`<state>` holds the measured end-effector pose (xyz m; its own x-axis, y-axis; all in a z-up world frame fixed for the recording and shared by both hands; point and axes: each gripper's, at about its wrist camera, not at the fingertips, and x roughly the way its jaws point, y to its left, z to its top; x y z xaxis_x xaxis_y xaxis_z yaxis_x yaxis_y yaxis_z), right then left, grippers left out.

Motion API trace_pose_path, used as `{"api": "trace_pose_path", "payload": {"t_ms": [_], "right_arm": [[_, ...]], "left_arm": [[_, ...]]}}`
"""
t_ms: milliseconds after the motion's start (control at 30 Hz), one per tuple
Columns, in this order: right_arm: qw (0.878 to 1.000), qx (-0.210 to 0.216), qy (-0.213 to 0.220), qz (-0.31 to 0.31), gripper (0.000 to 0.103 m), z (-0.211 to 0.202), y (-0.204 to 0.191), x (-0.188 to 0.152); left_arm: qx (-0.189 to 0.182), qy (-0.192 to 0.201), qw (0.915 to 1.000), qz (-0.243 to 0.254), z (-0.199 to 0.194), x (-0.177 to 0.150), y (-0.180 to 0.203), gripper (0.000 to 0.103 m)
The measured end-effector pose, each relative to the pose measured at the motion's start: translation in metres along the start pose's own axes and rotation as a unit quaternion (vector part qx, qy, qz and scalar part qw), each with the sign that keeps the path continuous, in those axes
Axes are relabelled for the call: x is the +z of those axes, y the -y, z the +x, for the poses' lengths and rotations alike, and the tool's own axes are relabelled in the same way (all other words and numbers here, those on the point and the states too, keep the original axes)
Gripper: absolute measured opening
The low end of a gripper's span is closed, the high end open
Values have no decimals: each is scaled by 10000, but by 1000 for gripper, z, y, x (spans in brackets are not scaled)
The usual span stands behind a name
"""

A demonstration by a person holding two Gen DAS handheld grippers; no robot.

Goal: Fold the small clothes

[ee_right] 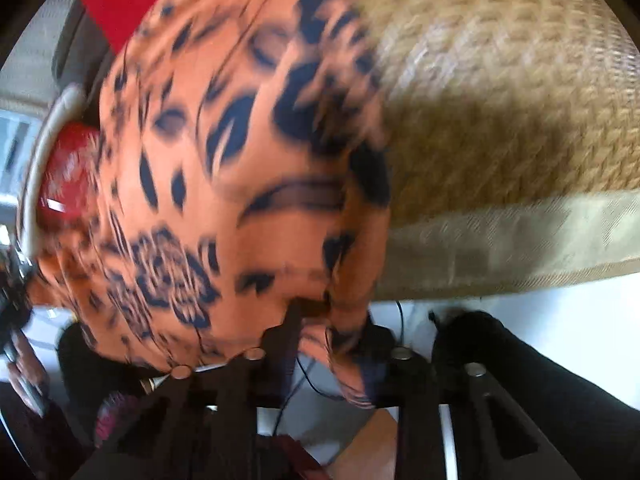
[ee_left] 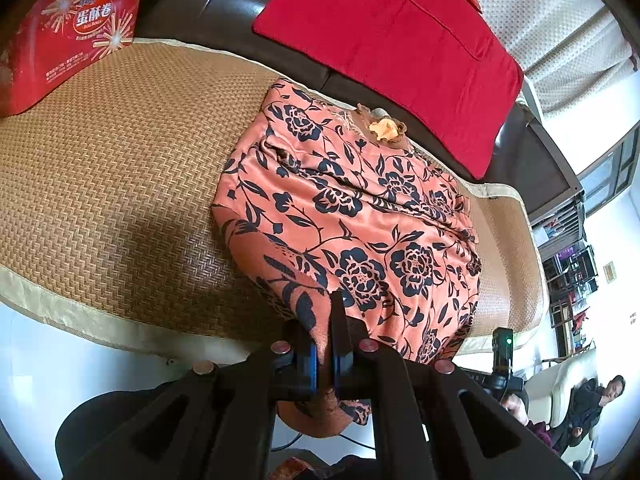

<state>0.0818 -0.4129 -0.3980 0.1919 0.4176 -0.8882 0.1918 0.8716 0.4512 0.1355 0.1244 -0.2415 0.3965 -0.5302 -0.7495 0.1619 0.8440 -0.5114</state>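
Left claw [ee_left: 325, 330]: jaws closed tight on the near hem of the orange floral garment [ee_left: 360, 224], a fold of cloth pinched between the fingers and hanging below them. Right claw [ee_right: 316, 320]: view blurred; jaws nearly closed, cloth of the same garment bunched between the fingers [ee_right: 294, 320], apparently gripped at its near edge.

Garment: one piece, orange with dark flowers. It lies spread on the woven mat [ee_left: 112, 184] that covers the sofa seat, its near hem drooping over the mat's pale front border [ee_left: 80, 312].

Open room: bare mat lies to the garment's left in the left wrist view, and a narrow strip of mat beyond its far right side.

Farther back: one red snack box [ee_left: 68, 36] at the mat's far left corner, well apart from the garment. One red cushion [ee_left: 400, 52] leans on the dark backrest [ee_left: 200, 12] behind the garment.
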Motion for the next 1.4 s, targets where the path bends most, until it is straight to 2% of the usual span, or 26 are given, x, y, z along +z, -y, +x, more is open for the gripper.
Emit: {"api": "trace_pose_path", "payload": {"t_ms": [67, 267, 433, 500, 600, 667, 700, 733, 833, 867, 933, 1067, 1200, 1267, 1333, 1400], "right_arm": [[9997, 28, 156, -171, 8, 0, -14, -5], [9943, 379, 837, -538, 6, -35, -34, -12], [9848, 782, 1418, -620, 6, -67, -41, 5], [9842, 822, 1461, -564, 6, -69, -50, 26], [9851, 867, 1441, -361, 6, -64, -41, 49], [9886, 825, 1253, -150, 6, -45, -41, 60], [9897, 934, 1082, 30, 5, -38, -35, 65], [9884, 1090, 1044, 165, 5, -38, -31, 68], [9890, 1000, 1093, 51, 6, -46, -34, 64], [9870, 1128, 1143, 119, 6, -53, -34, 64], [9787, 1455, 1435, 198, 6, -72, -42, 68], [9624, 1676, 2133, 135, 6, -116, -49, 94], [9331, 1813, 3063, 514, 6, -160, -36, 151], [9146, 1916, 3405, 1041, 6, -167, -12, 188], [9055, 1827, 3523, 1504, 6, -161, 15, 217], [8978, 1947, 3491, 1851, 9, -142, 33, 237]], "left_arm": [[13, -12, 10000, -21, 0, 0, -1, 5], [56, -25, 10000, -34, 1, 1, -2, 5], [32, -3, 10000, -83, 1, 7, -2, 5], [23, 12, 10000, -94, 1, 13, -2, 5], [30, 97, 9999, -79, 1, 26, 0, 5], [40, 122, 9999, -93, 5, 34, -1, 5], [28, 96, 9999, -126, 7, 37, -3, 5], [9, 74, 9999, -149, 11, 39, -3, 5], [40, -7, 9999, -112, 18, 41, -5, 5], [13, -27, 9999, -140, 20, 43, -6, 5], [-61, 6, 9998, -201, 17, 54, -8, 5], [-48, 272, 9996, -117, 3, 92, -5, 5], [-149, 698, 9973, -178, -5, 157, -6, 5], [-176, 714, 9968, -312, 12, 191, -12, 6], [-241, 662, 9956, -616, 41, 219, -24, 9], [-173, 524, 9940, -947, 79, 236, -41, 9]]}}
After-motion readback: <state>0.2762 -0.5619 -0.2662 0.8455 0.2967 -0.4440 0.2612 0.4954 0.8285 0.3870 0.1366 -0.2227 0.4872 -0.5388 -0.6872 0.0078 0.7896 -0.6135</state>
